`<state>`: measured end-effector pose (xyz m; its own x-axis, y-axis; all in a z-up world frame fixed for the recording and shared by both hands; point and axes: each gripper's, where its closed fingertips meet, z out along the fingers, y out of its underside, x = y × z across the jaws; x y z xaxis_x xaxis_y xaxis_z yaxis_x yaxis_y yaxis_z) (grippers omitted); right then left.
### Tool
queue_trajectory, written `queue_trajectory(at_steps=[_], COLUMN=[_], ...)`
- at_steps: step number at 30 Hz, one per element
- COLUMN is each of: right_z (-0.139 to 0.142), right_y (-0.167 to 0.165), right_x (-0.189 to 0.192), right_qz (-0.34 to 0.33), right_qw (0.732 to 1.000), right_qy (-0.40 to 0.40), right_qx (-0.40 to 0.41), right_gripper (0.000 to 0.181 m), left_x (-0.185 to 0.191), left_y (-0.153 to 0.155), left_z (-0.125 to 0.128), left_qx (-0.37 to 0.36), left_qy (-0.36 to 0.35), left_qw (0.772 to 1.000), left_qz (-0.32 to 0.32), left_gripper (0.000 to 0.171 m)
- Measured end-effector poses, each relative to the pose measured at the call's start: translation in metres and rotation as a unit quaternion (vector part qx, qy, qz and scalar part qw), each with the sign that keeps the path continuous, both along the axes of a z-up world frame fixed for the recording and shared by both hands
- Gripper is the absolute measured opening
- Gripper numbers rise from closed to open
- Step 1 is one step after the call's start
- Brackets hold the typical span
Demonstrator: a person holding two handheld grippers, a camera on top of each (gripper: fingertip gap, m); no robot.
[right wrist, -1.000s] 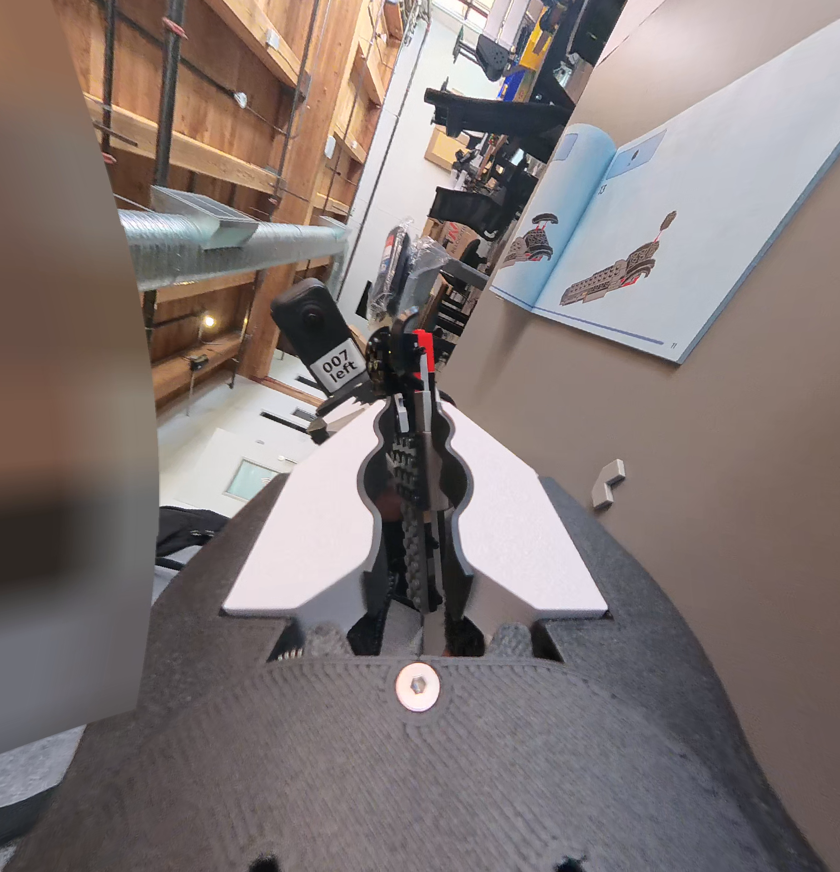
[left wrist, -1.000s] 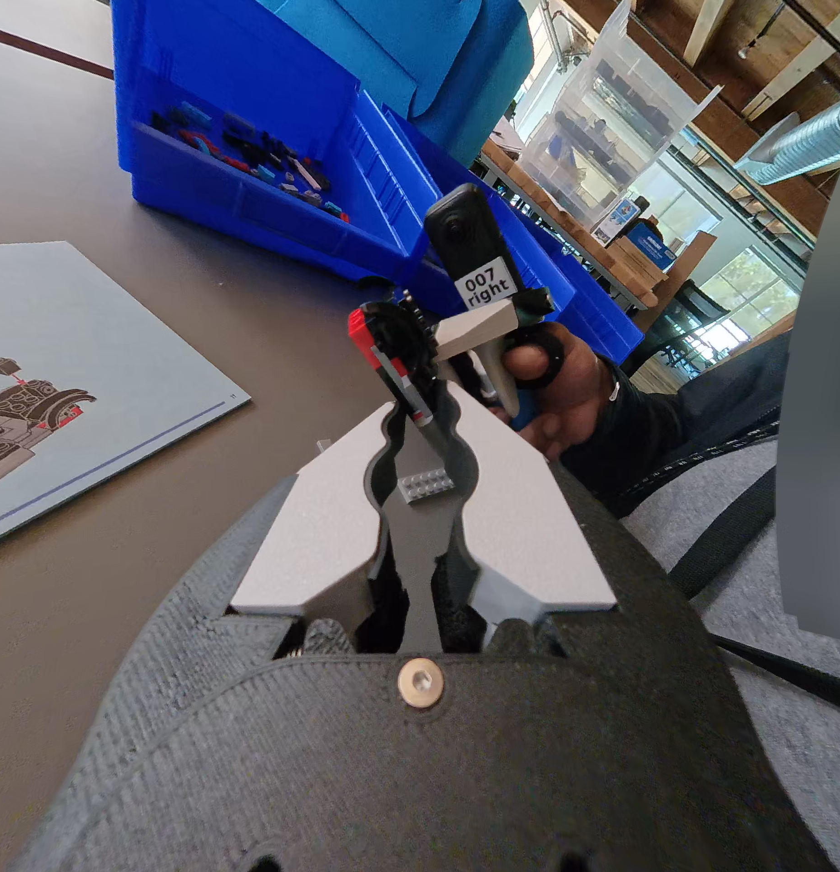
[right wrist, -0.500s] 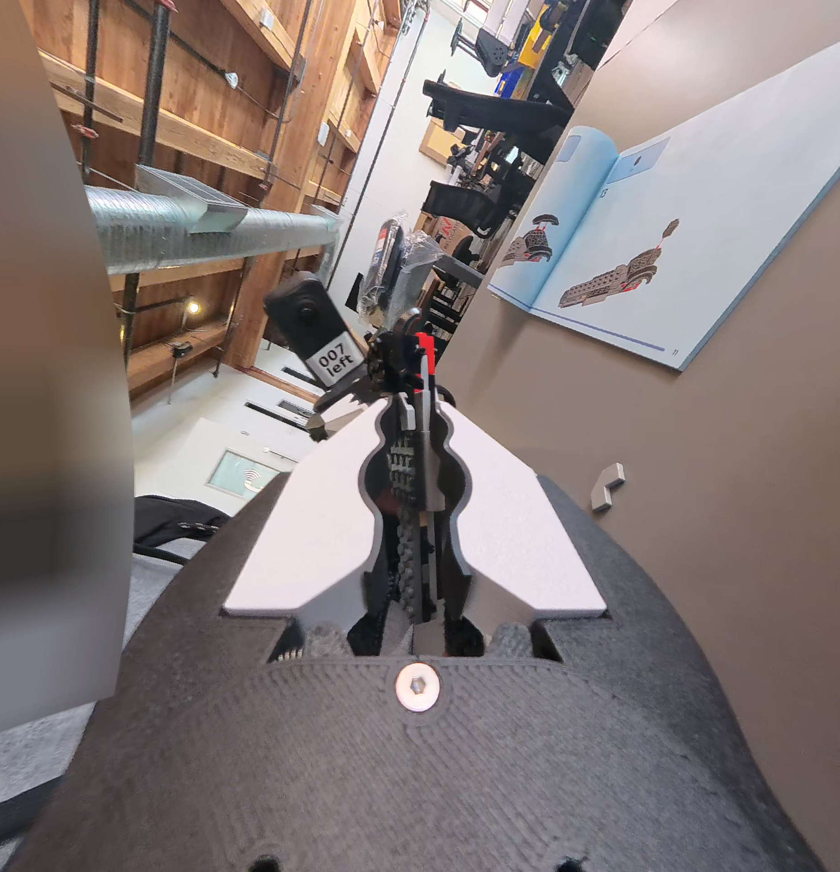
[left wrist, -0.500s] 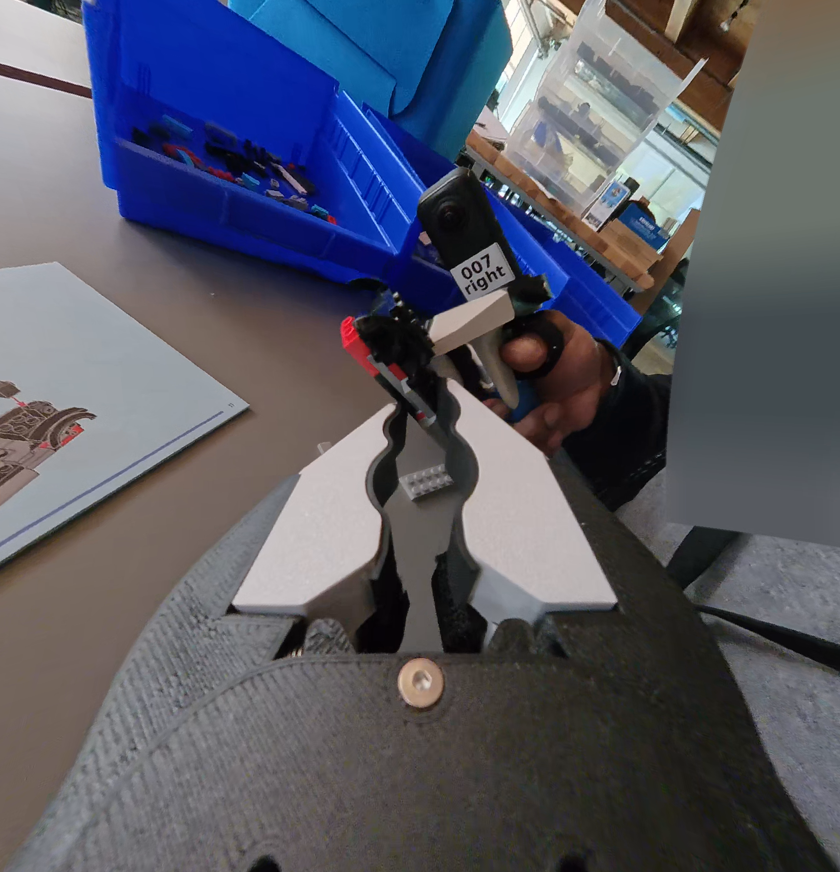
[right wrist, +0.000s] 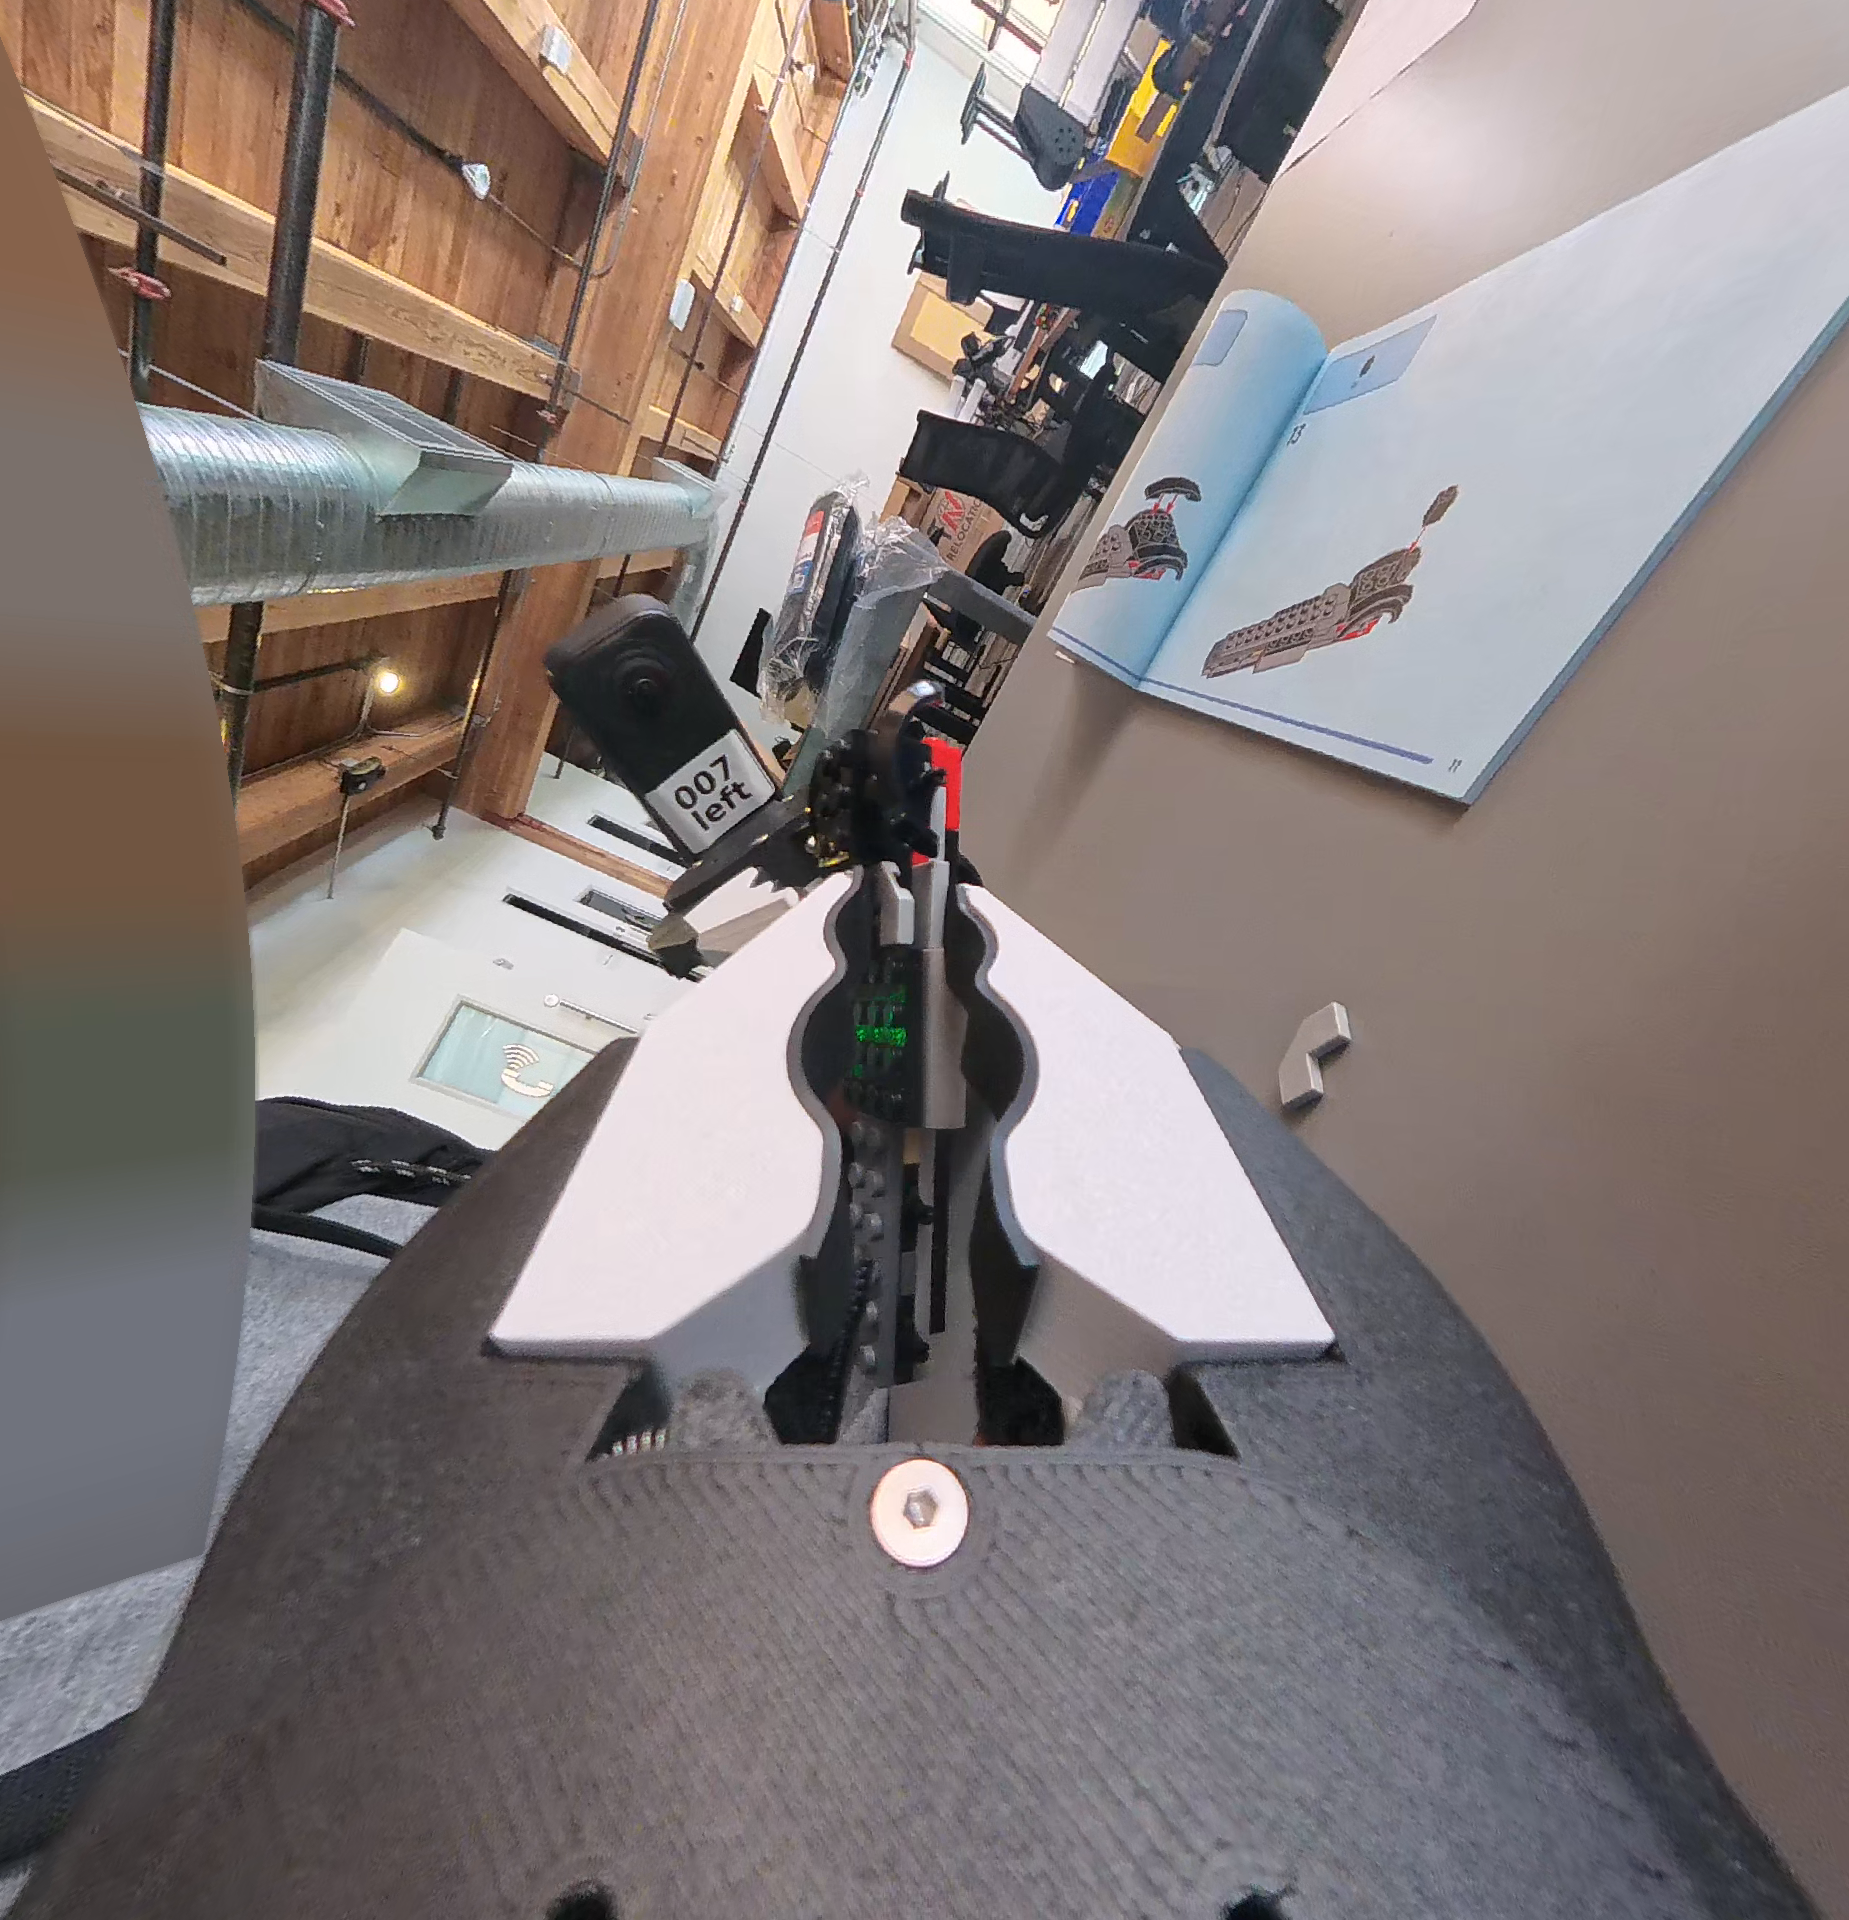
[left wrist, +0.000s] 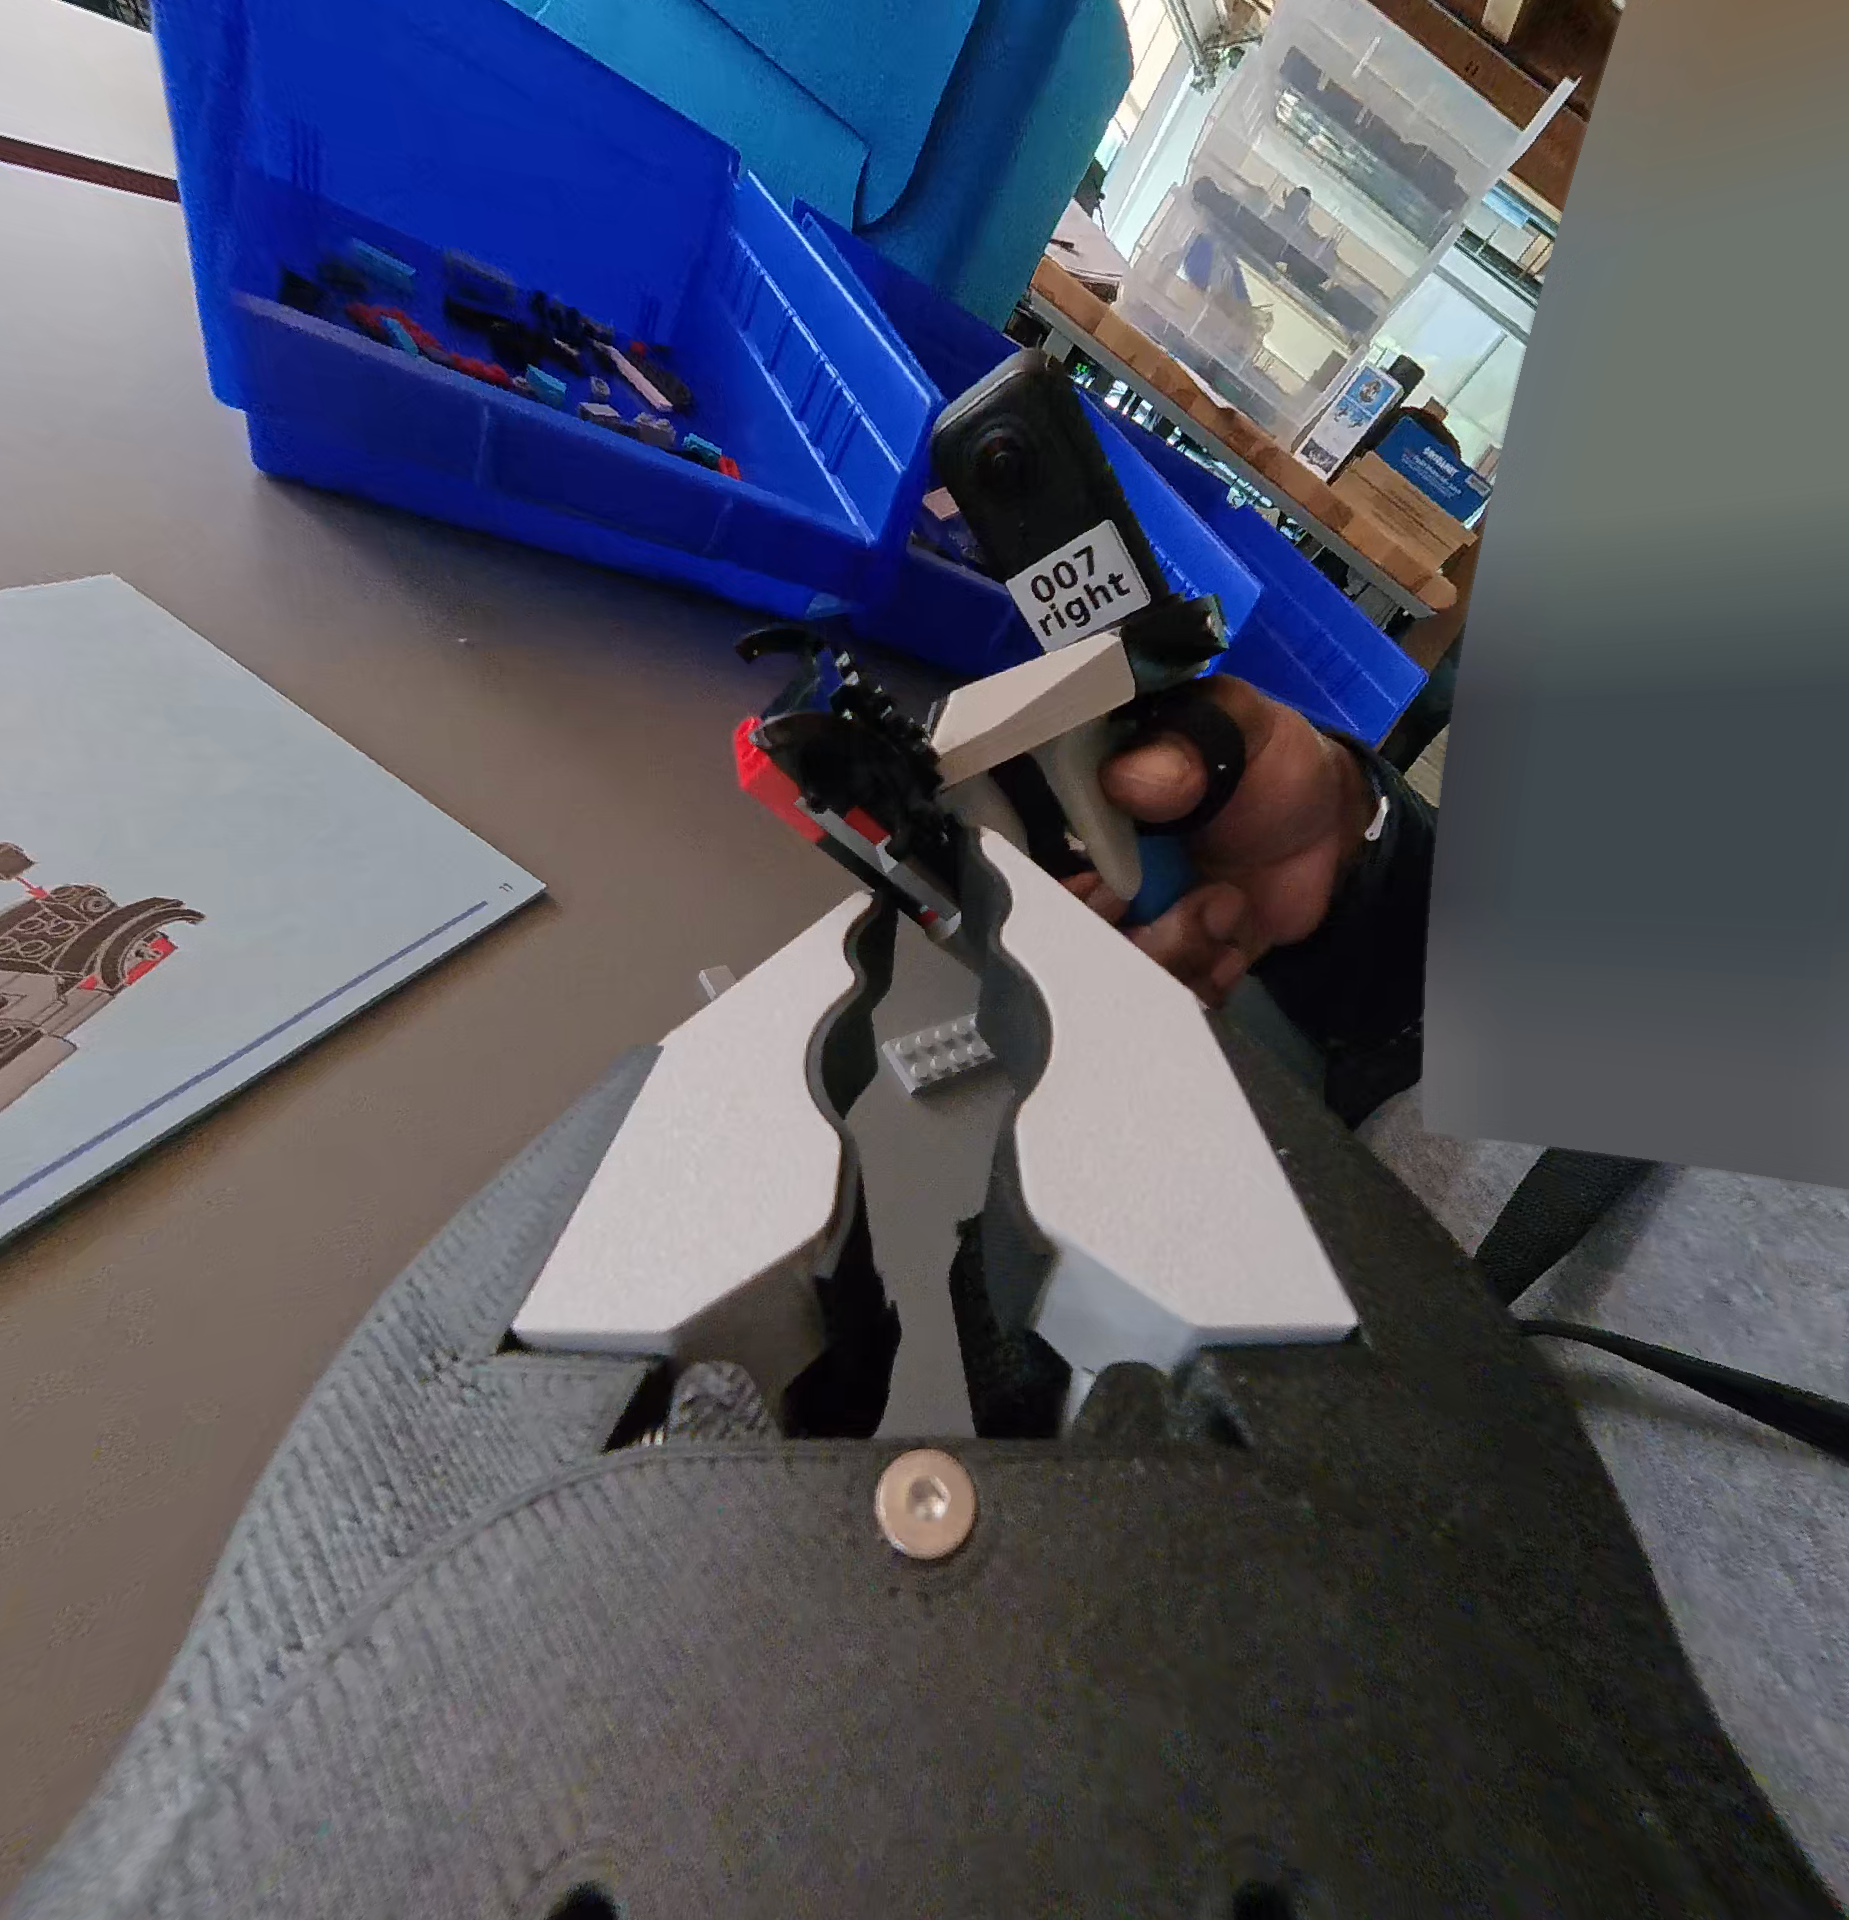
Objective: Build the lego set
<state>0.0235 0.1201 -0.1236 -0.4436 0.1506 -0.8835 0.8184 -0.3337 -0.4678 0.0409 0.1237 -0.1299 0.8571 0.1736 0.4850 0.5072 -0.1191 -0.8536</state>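
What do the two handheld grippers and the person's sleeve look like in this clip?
Each gripper, left gripper and right gripper, has pale grey wedge fingers with wavy black inner edges on a ribbed black body with one silver screw. Each carries a black camera with a white sticker. The sleeve is dark.

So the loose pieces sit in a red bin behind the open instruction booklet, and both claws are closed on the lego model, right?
Not quite: the bin holding the loose pieces is blue, not red, as the left wrist view shows. The rest stands: it sits behind the open instruction booklet, and the left claw and right claw are both closed on the lego model.
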Motion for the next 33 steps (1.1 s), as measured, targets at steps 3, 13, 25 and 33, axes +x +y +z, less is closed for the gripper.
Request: queue_trajectory(at_steps=[3, 13, 25, 33], right_z=[-0.004, -0.004, 0.0, -0.001], right_y=[0.0, 0.005, 0.0, -0.003], right_x=[-0.001, -0.016, -0.015, -0.011], right_qz=[-0.001, -0.02, -0.003, 0.002], right_qw=[1.0, 0.999, 0.999, 0.999], right_qy=[-0.012, -0.041, -0.041, -0.033], right_qx=[0.008, -0.003, -0.024, -0.018], right_gripper=[0.016, 0.04, 0.038, 0.029], left_x=[-0.002, -0.013, -0.012, -0.009], left_y=[0.0, -0.008, -0.007, -0.002], left_z=[-0.004, 0.007, 0.008, 0.004], left_qx=[0.004, 0.16, 0.166, 0.109], left_qy=[-0.042, -0.305, -0.302, -0.231], left_qw=[0.999, 0.939, 0.939, 0.967], left_qz=[0.004, -0.003, -0.002, 0.012], left_gripper=[0.015, 0.015, 0.015, 0.015])
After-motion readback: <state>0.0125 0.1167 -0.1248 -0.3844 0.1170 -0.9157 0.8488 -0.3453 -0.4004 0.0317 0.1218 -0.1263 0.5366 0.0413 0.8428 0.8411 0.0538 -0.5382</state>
